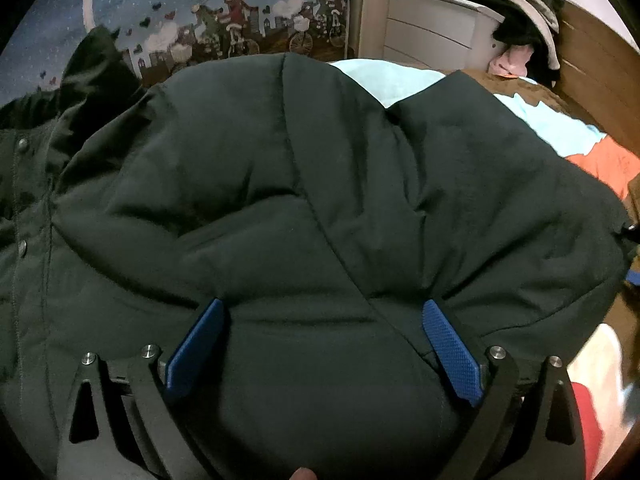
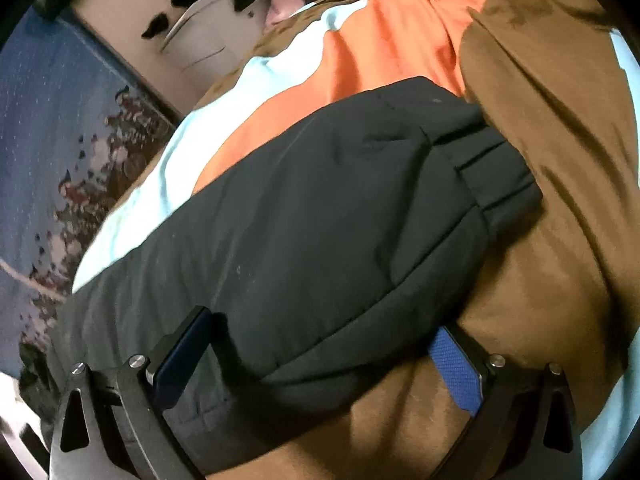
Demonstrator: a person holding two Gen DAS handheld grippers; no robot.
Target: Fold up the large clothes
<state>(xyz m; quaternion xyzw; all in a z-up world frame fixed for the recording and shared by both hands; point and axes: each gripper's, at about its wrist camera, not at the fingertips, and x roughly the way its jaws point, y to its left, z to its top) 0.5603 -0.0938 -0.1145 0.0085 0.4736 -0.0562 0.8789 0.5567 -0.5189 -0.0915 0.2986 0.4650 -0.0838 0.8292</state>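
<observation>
1. A dark padded jacket point(image 1: 304, 184) lies spread across a bed, filling most of the left wrist view; its snap-button placket point(image 1: 23, 194) runs along the 9 o'clock edge and its collar or hood bunches up at 10 o'clock.
2. In the right wrist view one sleeve point(image 2: 320, 216) of the jacket stretches from 8 o'clock toward 2 o'clock, ending in a ribbed cuff point(image 2: 500, 176).
3. The left tool point(image 1: 320, 312) stands with its blue pads wide apart, both pads pushed down into the padded fabric, a broad bulge of jacket between them; the pads do not pinch it.
4. The right tool point(image 2: 320, 344) is also wide, straddling the sleeve: one pad rests on the fabric at 8 o'clock, the other sits past the sleeve's edge at 4 o'clock, over the bedding. No squeeze on the sleeve shows.
5. Under the jacket lies a bedspread point(image 2: 540, 140) in brown, orange and pale blue patches.
6. Beyond the bed, at 12 o'clock in the left wrist view, hangs a blue illustrated wall cloth point(image 1: 200, 12); at 1 o'clock stands a white dresser point(image 1: 432, 24) piled with dark clothes point(image 1: 516, 0).
</observation>
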